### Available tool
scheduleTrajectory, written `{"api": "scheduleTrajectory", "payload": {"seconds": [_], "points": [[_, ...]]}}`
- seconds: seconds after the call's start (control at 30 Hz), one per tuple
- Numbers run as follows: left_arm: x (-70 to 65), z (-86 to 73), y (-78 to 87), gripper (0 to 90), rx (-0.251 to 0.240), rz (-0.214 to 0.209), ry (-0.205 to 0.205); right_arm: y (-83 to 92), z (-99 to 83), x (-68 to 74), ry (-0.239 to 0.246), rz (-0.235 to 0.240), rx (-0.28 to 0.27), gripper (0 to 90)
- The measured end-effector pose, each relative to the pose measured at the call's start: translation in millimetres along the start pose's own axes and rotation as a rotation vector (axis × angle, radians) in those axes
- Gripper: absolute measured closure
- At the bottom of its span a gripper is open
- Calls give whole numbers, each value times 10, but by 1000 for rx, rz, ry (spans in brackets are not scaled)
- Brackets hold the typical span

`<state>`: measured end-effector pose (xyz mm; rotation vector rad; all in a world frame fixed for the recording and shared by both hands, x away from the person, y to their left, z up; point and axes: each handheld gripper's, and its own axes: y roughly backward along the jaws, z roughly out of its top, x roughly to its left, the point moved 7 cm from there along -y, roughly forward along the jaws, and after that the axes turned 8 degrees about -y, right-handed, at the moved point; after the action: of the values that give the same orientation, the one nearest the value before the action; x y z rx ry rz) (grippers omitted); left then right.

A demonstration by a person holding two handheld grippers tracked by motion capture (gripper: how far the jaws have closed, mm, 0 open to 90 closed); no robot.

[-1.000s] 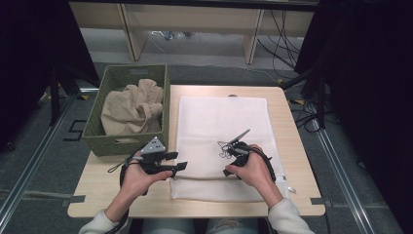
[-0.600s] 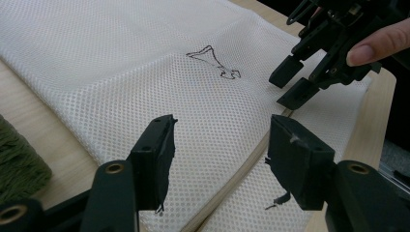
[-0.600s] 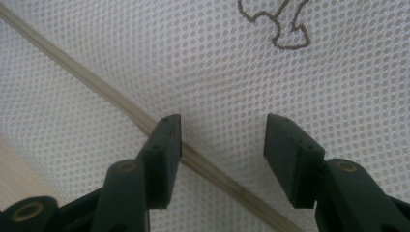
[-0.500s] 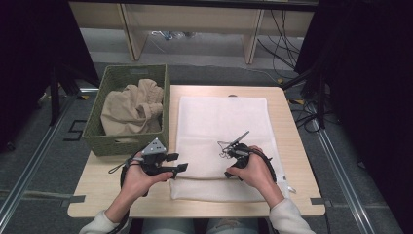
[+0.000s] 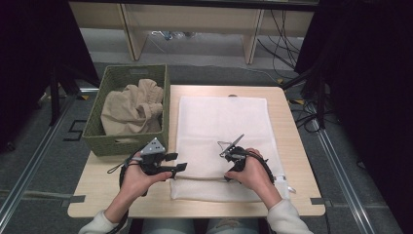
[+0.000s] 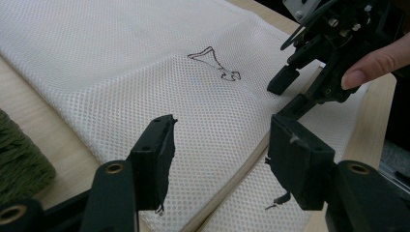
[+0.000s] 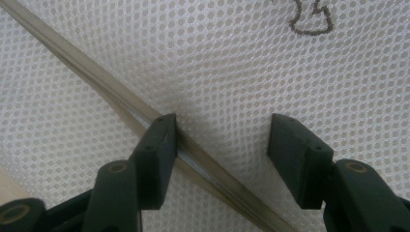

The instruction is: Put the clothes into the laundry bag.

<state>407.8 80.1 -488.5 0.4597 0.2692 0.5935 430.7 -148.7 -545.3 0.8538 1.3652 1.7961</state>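
White mesh laundry bag (image 5: 221, 141) lies flat on the wooden table (image 5: 292, 146), right of the green basket (image 5: 104, 141) holding beige cloth (image 5: 129, 109). High view: compared with one second earlier, both hands have barely shifted; the left gripper (image 5: 178, 163) sits at the bag's near-left edge, the right gripper (image 5: 229, 165) over its near part. Left gripper view: jaws spread, empty, above the mesh. Right gripper view: jaws spread, straddling the zipper band (image 7: 121, 99). Judgement: grasp not yet made.

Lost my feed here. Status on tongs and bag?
Left tongs open, right tongs open, both over the zip opening. White mesh bag flat on table. Nothing in the way.
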Motion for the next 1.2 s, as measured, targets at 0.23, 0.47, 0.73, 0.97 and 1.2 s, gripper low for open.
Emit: {"api": "scheduleTrajectory", "payload": {"seconds": [0.23,0.47,0.73,0.97,1.2], "points": [[-17,-9,-19,424,5,-8,3,10,23,-48,14,-19,8,588],[-13,-16,-30,424,5,-7,2,20,28,-97,8,-42,4,720],[-16,-10,-26,426,0,-8,3,50,42,-75,26,-63,-9,877],[-42,78,72,431,-26,-20,-9,258,113,2,13,-72,-88,878],[-45,171,152,429,-70,-18,-51,416,176,58,13,-85,-160,883]]}}
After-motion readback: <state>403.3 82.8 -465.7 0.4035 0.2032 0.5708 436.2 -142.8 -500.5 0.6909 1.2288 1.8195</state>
